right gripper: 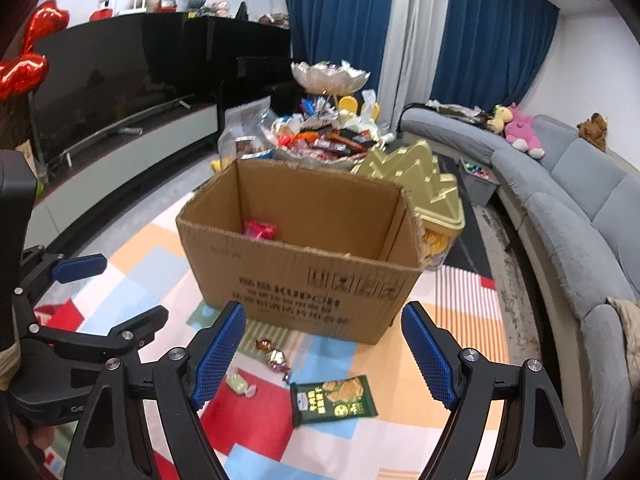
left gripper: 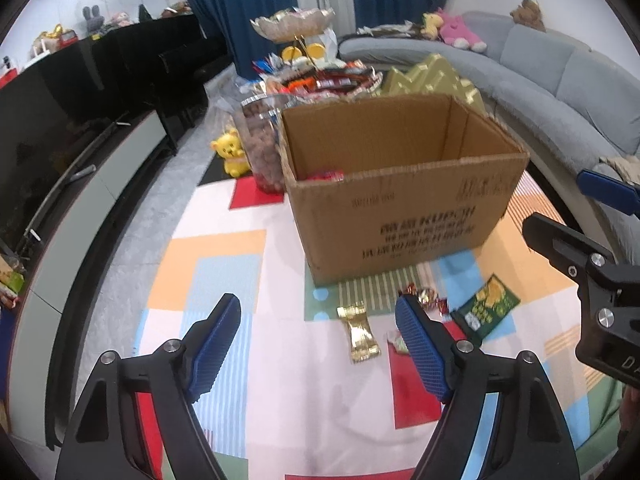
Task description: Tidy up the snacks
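Hovering above the patchwork play mat (left gripper: pixel 256 216), both tools spread wide and gripping nothing: left tool (left gripper: pixel 318 344) low over the mat, right tool (right gripper: pixel 324 354) beside it, facing the open cardboard box (right gripper: pixel 304 264).

Lying loose on the mat just in front of the box: a gold-wrapped bar (left gripper: pixel 359 332), a green chip packet (right gripper: pixel 334 399), a pale green wrapped candy (right gripper: pixel 240 384), and two foil-twisted sweets (right gripper: pixel 277 358). Already sitting inside the box, near its left wall, a red-pink packet (right gripper: pixel 260 230). Beyond the box, a tiered snack stand (right gripper: pixel 330 76) heaped with wrappers and a gold tree-shaped tin (right gripper: pixel 416 176).

Judging the step in hand: collecting the floor snacks into the box. Doing it well likely means taking the gold-wrapped bar with the left tool, as nearest between its fingers, and the chip packet with the right.

Gold bar lying flat, long axis running roughly away from the left camera, slightly slanted, crimped ends near and far; closing across the narrow width should suit, so little wrist turning needed. Chip packet lying flat, face up, long axis running mostly left to right in the right view, tilted a little; pinching one short crimped edge probably safer than squeezing the puffed middle. Lowering until fingertips nearly brushing the mat, then closing gently to avoid crushing contents.
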The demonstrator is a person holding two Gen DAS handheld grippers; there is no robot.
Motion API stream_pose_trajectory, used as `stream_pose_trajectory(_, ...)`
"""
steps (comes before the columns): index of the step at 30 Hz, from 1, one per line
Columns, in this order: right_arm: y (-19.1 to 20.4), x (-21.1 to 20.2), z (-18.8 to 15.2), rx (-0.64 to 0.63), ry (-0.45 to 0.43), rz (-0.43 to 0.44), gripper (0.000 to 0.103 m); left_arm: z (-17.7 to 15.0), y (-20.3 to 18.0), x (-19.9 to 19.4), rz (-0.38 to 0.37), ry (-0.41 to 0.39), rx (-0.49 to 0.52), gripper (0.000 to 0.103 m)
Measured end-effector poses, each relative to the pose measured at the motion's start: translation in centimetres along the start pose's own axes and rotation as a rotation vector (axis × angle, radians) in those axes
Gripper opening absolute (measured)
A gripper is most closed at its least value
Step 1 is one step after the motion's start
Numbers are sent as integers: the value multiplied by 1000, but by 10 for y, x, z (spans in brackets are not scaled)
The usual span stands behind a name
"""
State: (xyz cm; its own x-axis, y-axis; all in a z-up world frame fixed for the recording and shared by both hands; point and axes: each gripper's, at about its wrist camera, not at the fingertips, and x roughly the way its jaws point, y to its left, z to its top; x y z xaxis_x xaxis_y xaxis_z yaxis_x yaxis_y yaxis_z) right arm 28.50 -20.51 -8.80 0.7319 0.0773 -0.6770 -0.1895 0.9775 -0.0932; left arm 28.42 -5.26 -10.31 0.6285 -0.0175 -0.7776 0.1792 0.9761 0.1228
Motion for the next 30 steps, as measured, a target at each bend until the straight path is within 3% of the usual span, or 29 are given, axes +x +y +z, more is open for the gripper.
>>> stream_pose_trajectory(18, 7, 59, -24, -44, 164, 92, 80, -16, -1, 49, -46, 109, -37, 76)
stream_pose_trajectory(30, 13, 101, -29, -178, 263, 172, 70, -25, -8, 84, -60, 181, -43, 71)
